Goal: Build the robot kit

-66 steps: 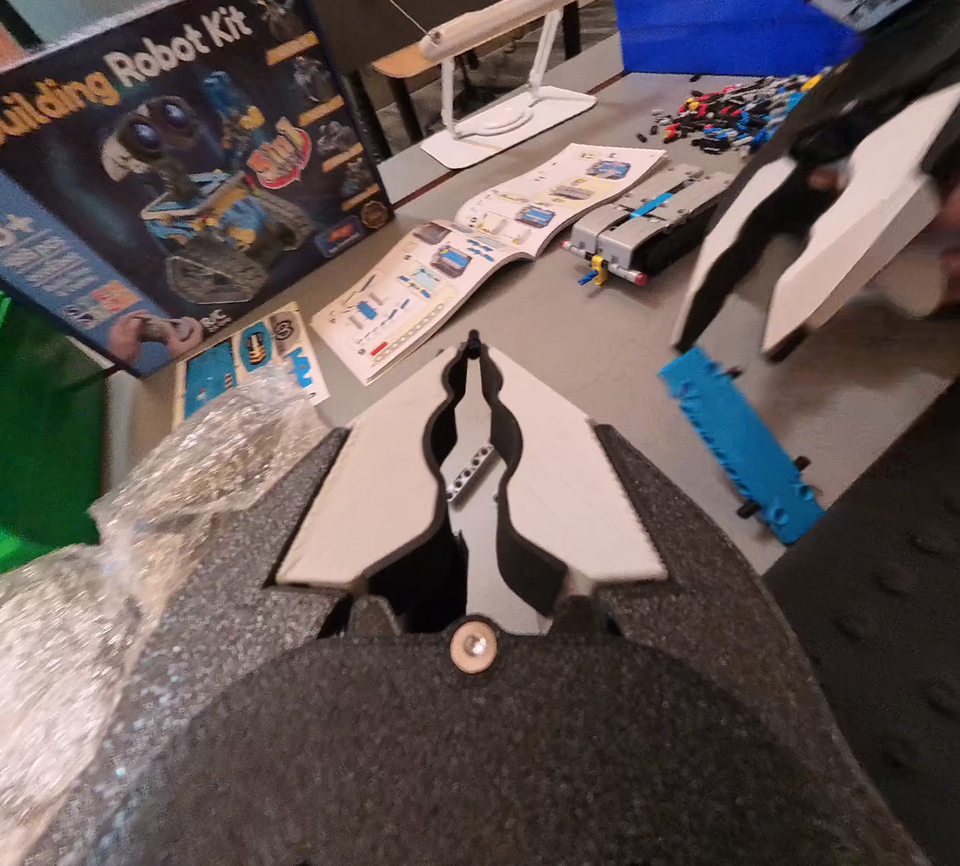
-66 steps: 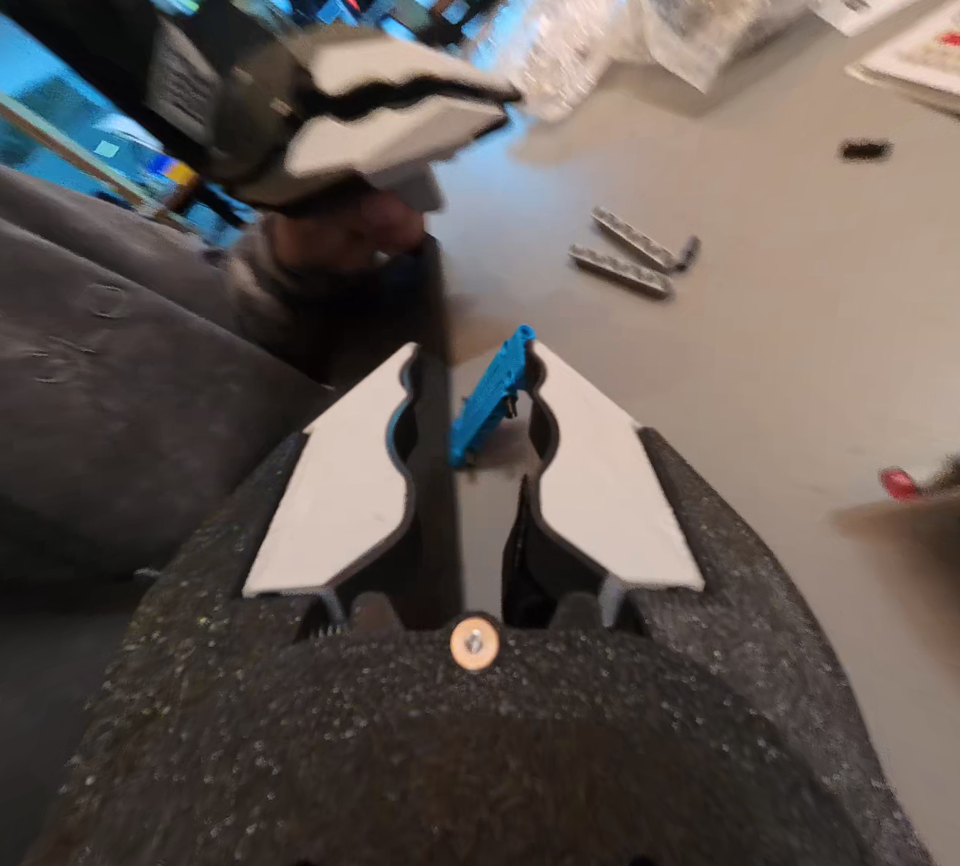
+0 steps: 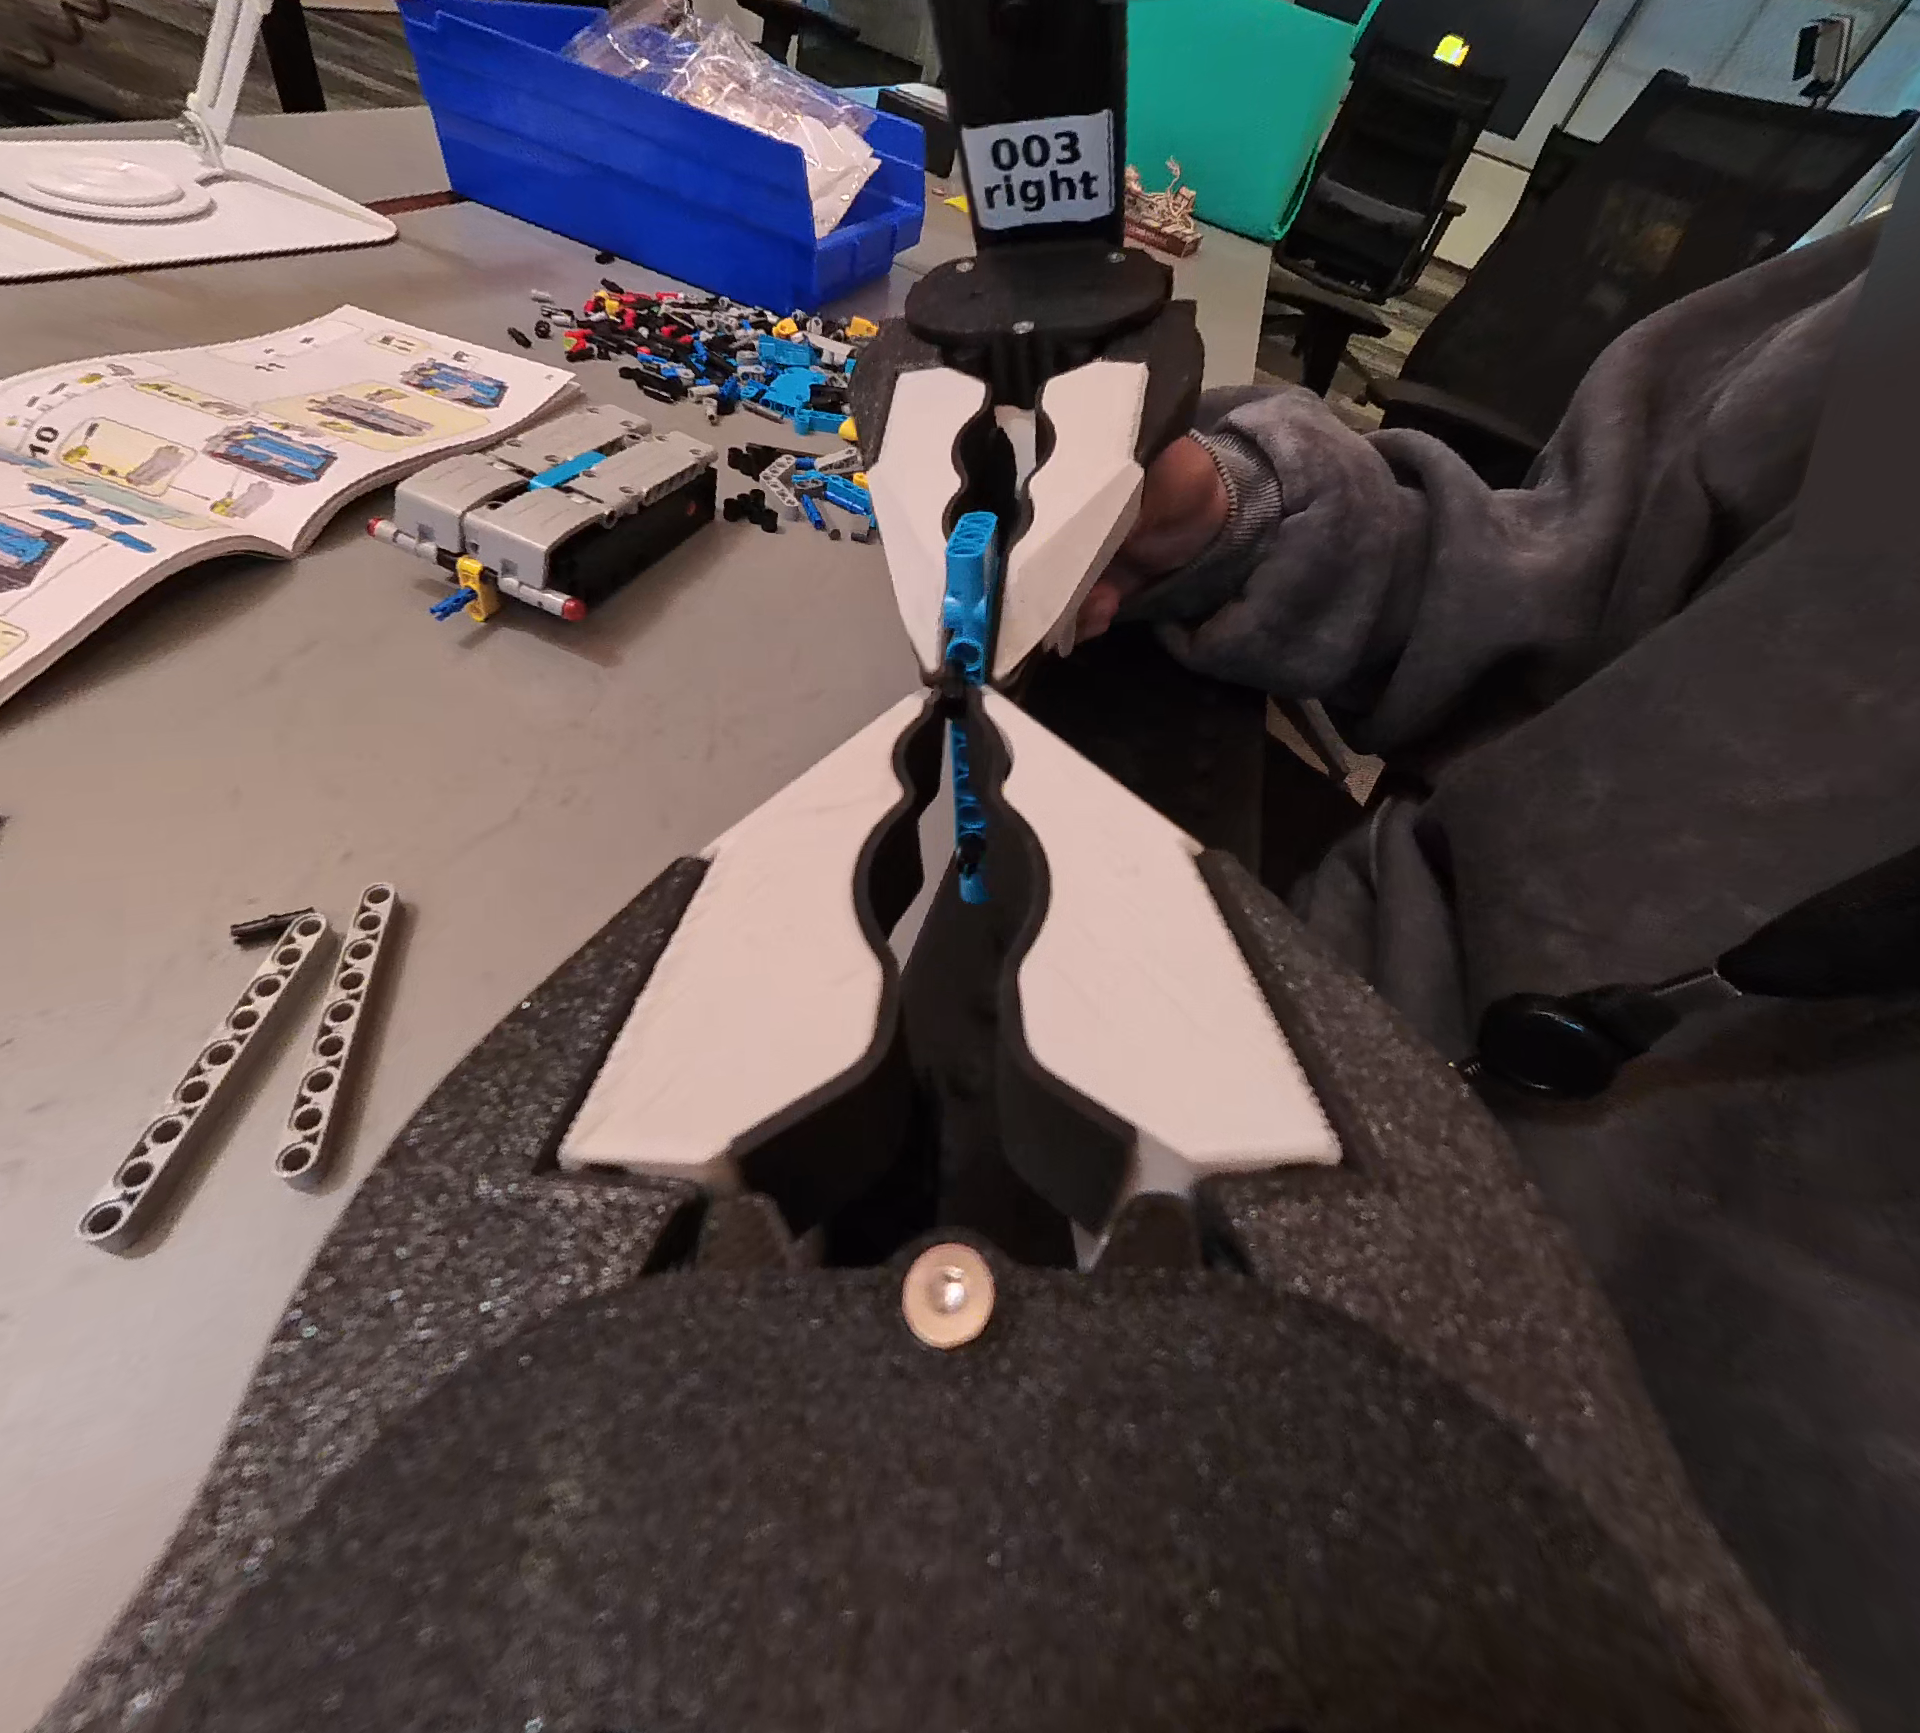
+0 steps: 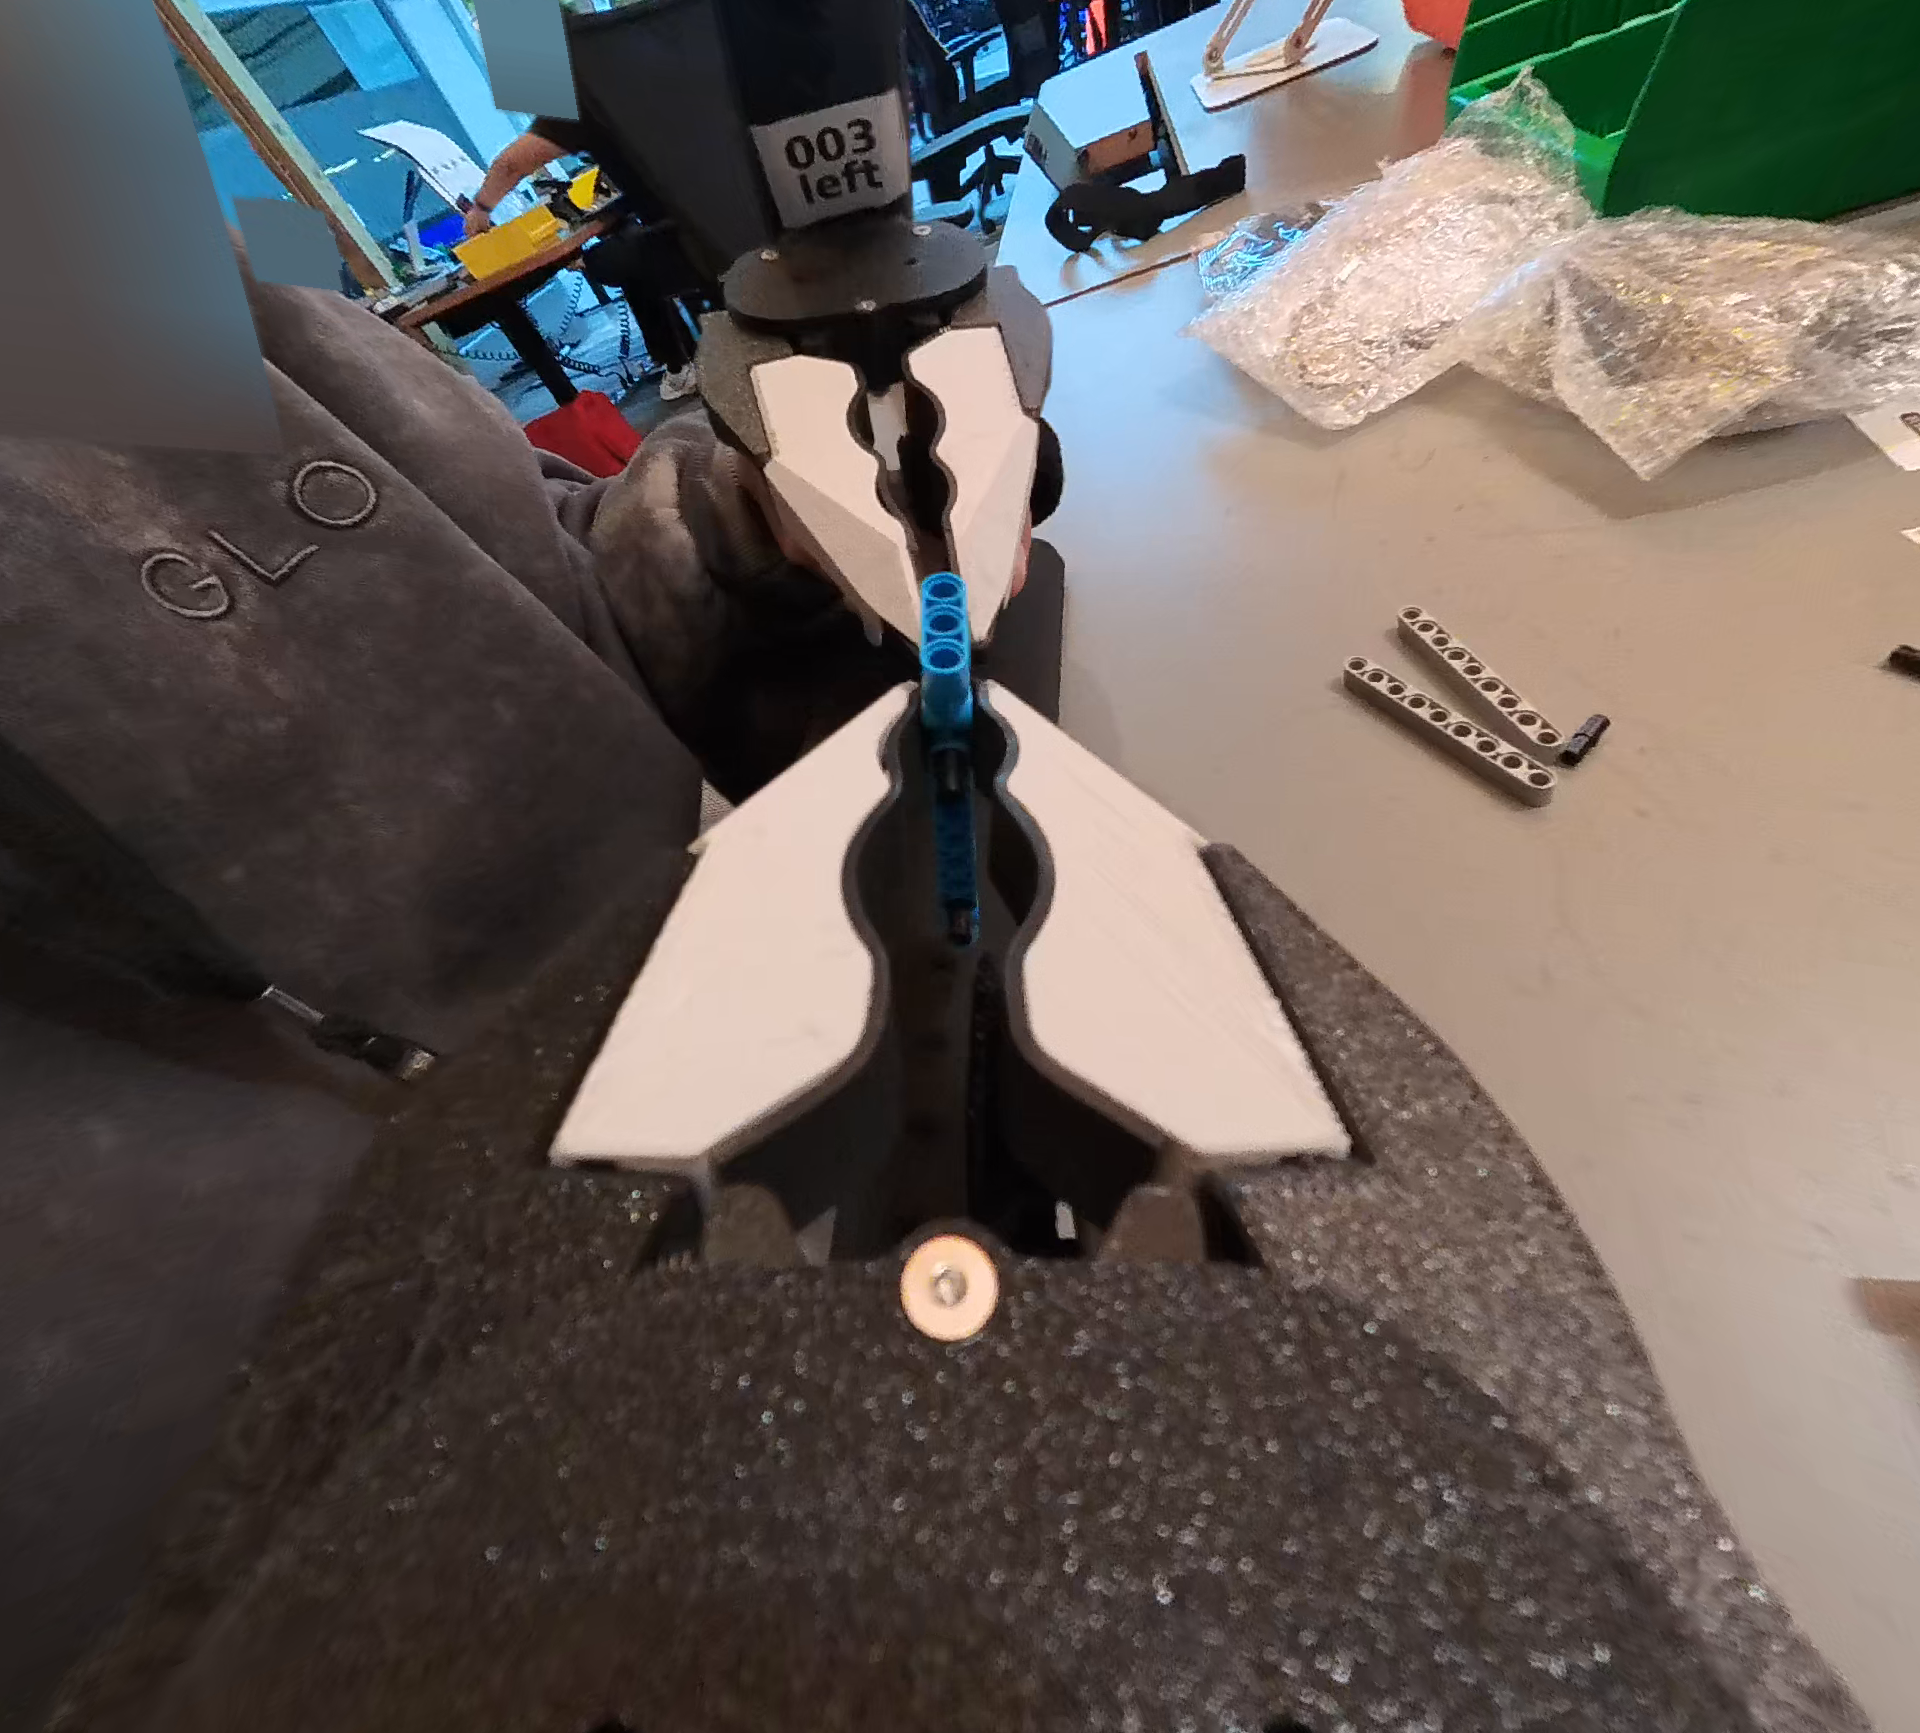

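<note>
The left gripper (image 3: 951, 717) and right gripper (image 4: 948, 707) each pinch one end of the blue beam (image 3: 966, 582); it looks light, stiff, best held by its ends.

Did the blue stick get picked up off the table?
Yes. The blue stick is off the grey table, held between both grippers.

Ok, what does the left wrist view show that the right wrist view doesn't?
Only the left wrist view: the open manual, the grey block, the loose parts pile and the blue bin.

Only the right wrist view: the plastic bags and the green bin.

Both: the left gripper and right gripper tip to tip above the table, each shut on the blue beam, with two grey beams lying beside them.
</note>
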Action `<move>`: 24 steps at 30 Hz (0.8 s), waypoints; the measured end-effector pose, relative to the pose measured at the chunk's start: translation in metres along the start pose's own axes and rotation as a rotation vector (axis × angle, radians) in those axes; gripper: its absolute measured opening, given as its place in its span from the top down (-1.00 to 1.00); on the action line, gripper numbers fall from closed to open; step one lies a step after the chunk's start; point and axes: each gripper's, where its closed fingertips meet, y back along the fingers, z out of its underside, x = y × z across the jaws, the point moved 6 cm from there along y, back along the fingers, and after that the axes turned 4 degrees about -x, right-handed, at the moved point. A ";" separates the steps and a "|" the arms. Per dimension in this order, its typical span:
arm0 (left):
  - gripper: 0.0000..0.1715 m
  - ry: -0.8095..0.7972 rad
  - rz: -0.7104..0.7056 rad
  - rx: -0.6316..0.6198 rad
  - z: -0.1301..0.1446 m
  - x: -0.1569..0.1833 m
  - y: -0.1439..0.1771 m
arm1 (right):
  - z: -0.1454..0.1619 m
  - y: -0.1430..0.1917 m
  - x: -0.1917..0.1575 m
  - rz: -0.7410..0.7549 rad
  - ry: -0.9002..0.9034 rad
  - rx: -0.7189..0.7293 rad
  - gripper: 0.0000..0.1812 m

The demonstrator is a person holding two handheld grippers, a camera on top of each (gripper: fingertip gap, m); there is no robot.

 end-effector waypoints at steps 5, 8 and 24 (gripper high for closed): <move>0.97 -0.005 -0.004 -0.016 0.001 -0.001 0.000 | 0.002 -0.002 0.001 0.020 0.018 -0.022 0.93; 0.97 -0.006 -0.003 -0.019 0.001 0.000 -0.001 | 0.003 -0.002 0.002 0.020 0.016 -0.025 0.94; 0.99 -0.007 0.024 -0.040 0.004 0.002 -0.006 | 0.006 -0.005 -0.001 0.018 0.058 -0.047 0.94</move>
